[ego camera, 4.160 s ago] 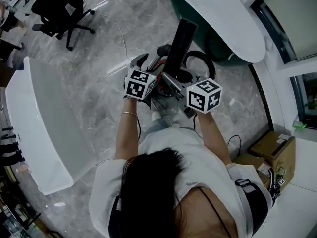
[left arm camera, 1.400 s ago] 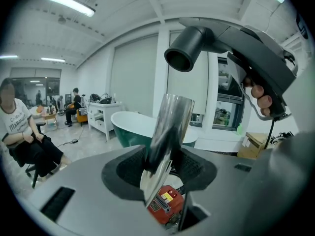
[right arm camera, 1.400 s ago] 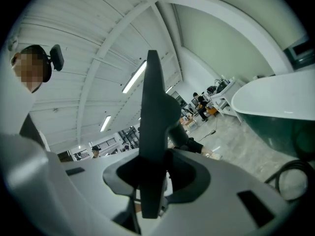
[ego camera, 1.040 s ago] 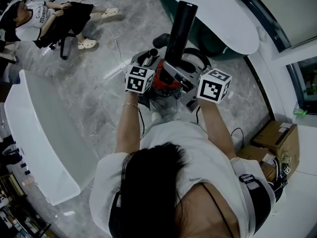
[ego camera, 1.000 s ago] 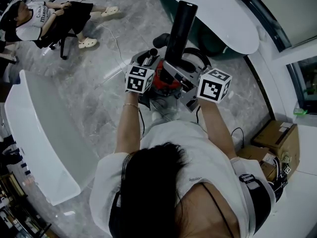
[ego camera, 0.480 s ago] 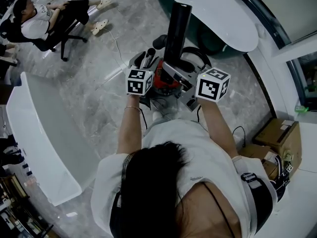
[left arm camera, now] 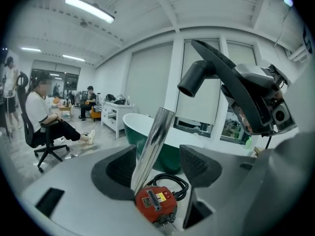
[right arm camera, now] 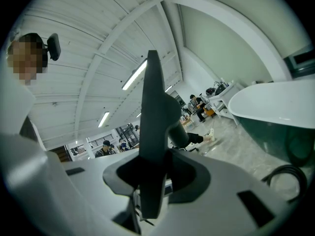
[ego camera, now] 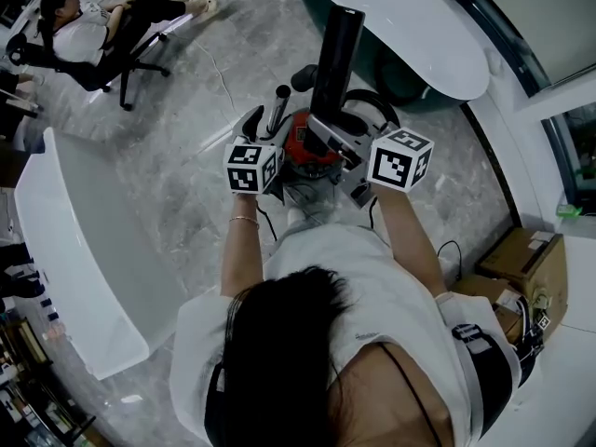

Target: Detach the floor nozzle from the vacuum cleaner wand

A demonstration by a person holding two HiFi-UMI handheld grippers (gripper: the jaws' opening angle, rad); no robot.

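Observation:
My right gripper (ego camera: 328,130) is shut on the black floor nozzle (ego camera: 335,49), which stands up and away from me; in the right gripper view its dark plate (right arm camera: 153,132) is clamped between the pads. The nozzle's neck (left arm camera: 193,81) hangs free of the chrome wand (left arm camera: 150,144). That wand (ego camera: 277,108) rises from the red vacuum body (ego camera: 300,142) and passes between the jaws of my left gripper (left arm camera: 157,163). Those jaws are opening, with a gap on the wand's right side. In the head view the left gripper (ego camera: 264,124) sits left of the red body.
A black hose coil (ego camera: 374,110) lies by the red body (left arm camera: 155,205). A green bathtub with a white rim (ego camera: 410,26) stands beyond. A white curved counter (ego camera: 65,250) is at the left, a cardboard box (ego camera: 526,268) at the right, a seated person (ego camera: 84,35) far left.
My left gripper's jaws have widened off the wand and the gripper has drifted left, away from the red body. The right gripper keeps the nozzle still. The seated person has rolled away.

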